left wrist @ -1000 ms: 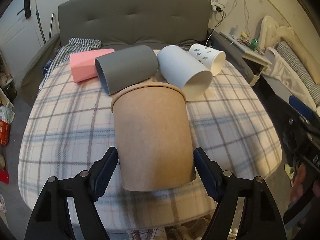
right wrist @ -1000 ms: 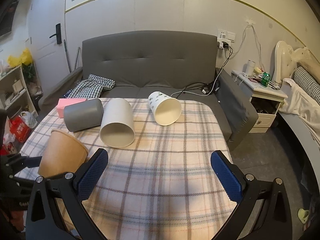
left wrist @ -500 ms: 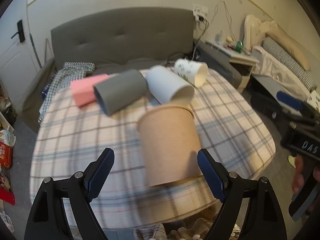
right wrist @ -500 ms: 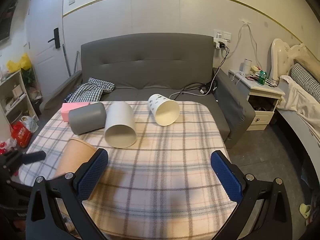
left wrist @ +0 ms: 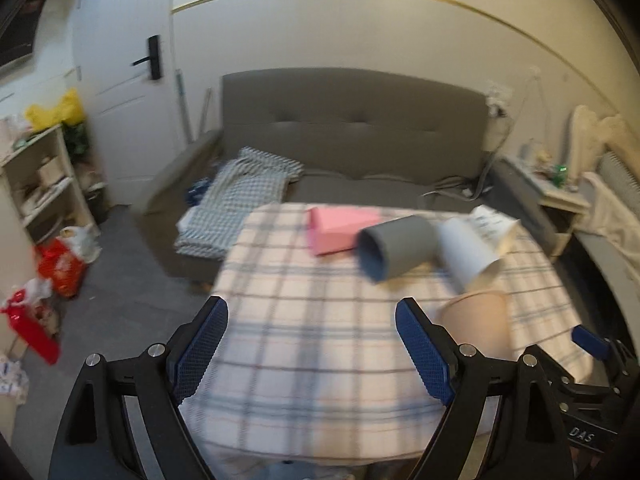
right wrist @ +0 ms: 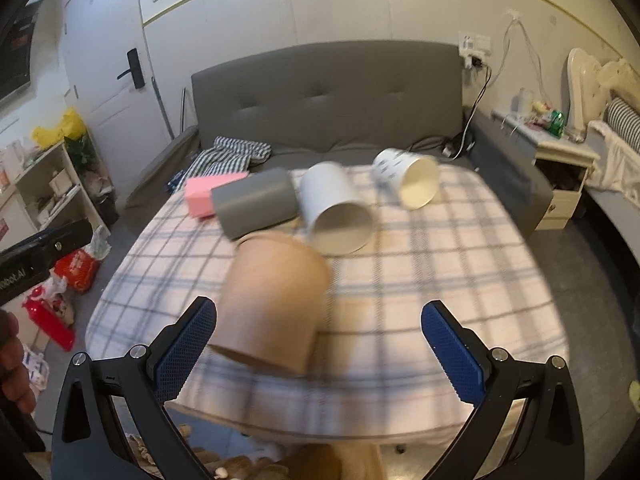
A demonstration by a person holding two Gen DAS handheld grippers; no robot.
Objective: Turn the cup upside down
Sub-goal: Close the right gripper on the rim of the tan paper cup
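A brown paper cup (right wrist: 274, 300) lies on its side near the front of the plaid-covered table (right wrist: 460, 264), base toward me; it is blurred. It also shows in the left wrist view (left wrist: 478, 326), right of the fingers. A grey cup (right wrist: 254, 202), a white cup (right wrist: 336, 214) and a printed white cup (right wrist: 408, 182) lie on their sides behind it. My right gripper (right wrist: 320, 350) is open and empty, with the brown cup just ahead of its left finger. My left gripper (left wrist: 312, 352) is open and empty, to the left of the cup.
A pink box (right wrist: 202, 194) sits at the table's back left. A grey sofa (right wrist: 328, 96) with checked cloth (right wrist: 228, 156) stands behind. Shelves (left wrist: 36, 184) and red bags (left wrist: 60, 268) are on the left, a nightstand (right wrist: 560, 160) on the right.
My left gripper let go of the brown cup and swung away to the left. The cup now lies free on the table. My right gripper moved in toward it.
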